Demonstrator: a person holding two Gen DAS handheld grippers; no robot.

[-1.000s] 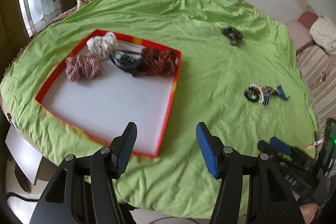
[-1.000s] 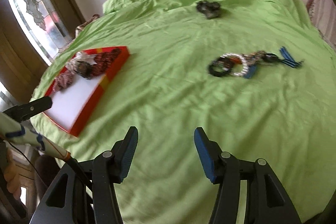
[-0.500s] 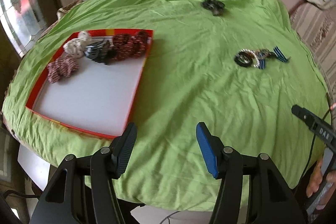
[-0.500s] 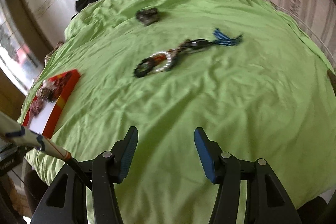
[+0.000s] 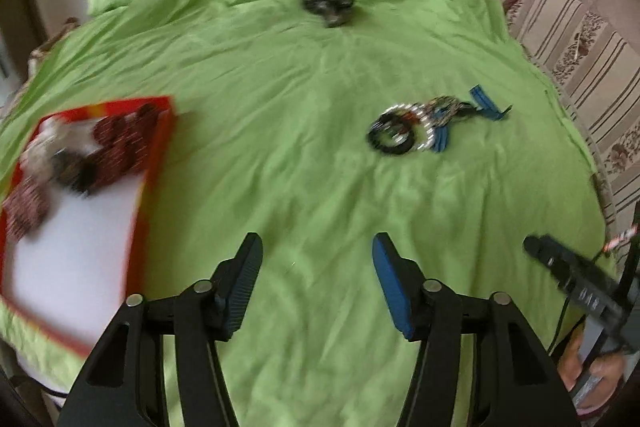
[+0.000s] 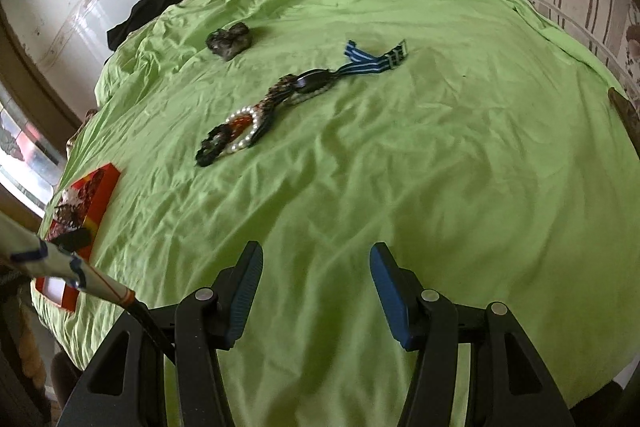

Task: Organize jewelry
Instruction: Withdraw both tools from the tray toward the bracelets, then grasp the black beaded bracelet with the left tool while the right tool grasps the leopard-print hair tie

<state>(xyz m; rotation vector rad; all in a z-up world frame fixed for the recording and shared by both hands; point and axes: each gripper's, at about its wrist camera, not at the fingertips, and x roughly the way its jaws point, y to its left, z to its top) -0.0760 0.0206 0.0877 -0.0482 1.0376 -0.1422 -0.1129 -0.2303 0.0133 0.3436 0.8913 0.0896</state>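
A red-rimmed white tray at the left holds several bead bundles; it also shows in the right wrist view. A cluster of bracelets with a blue-striped strap lies on the green cloth ahead; in the right wrist view the cluster and strap sit further off. A dark bundle lies beyond. My left gripper and right gripper are both open and empty above the cloth.
The green cloth covers a round table. A striped sofa stands at the right. Black clothing lies by the far wall. The other gripper's handle shows at the right edge.
Both views have swung right: the tray has slid towards the left edge and the bracelet cluster has come nearer the centre. Both grippers stay open.
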